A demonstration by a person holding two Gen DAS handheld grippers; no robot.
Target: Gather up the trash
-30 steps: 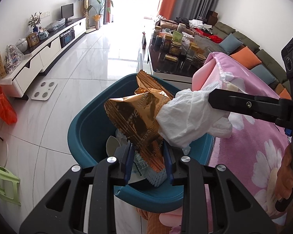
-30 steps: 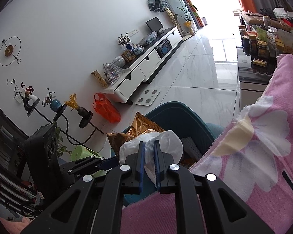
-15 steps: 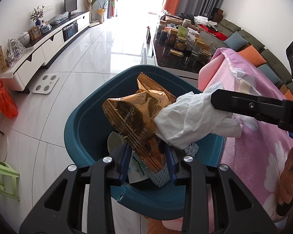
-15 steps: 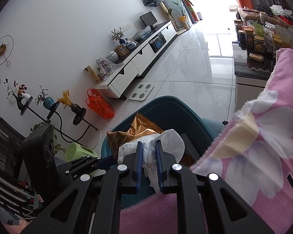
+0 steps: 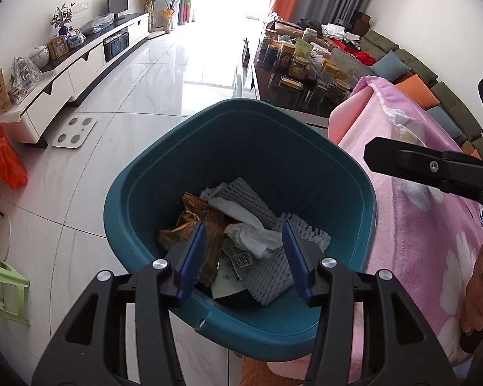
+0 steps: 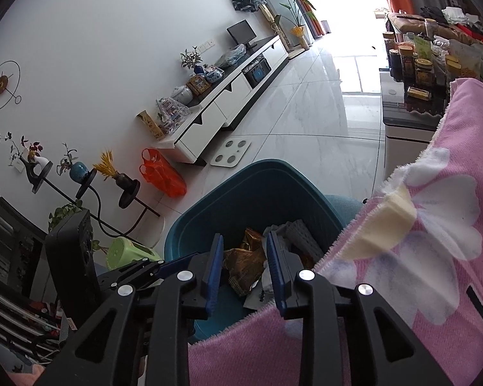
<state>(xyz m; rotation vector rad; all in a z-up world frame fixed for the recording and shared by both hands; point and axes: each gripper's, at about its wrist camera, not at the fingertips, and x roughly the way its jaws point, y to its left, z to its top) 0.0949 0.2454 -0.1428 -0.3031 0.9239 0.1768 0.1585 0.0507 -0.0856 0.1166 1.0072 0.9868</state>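
The left gripper (image 5: 243, 257) is hanging over the teal bin (image 5: 306, 160), its jaws having just been opening and now standing spread with nothing pinched. The right gripper (image 6: 244, 267), jaws also just opened and empty, is pointing into the bin from its right side. The brown wrapper (image 5: 206, 225) and white tissue (image 5: 251, 234) are lying inside among foam netting (image 5: 273, 267). A pink blanket (image 5: 418, 225) is lying just right of the bin.

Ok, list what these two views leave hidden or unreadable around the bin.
- Teal bin: its bottom, covered by the gold wrapper and white tissue, left wrist view.
- Print on the label scrap: too small, left wrist view.
- Bin's near rim: behind the pink blanket, right wrist view.
- Right tongs' tips: only one finger shows side-on, left wrist view.
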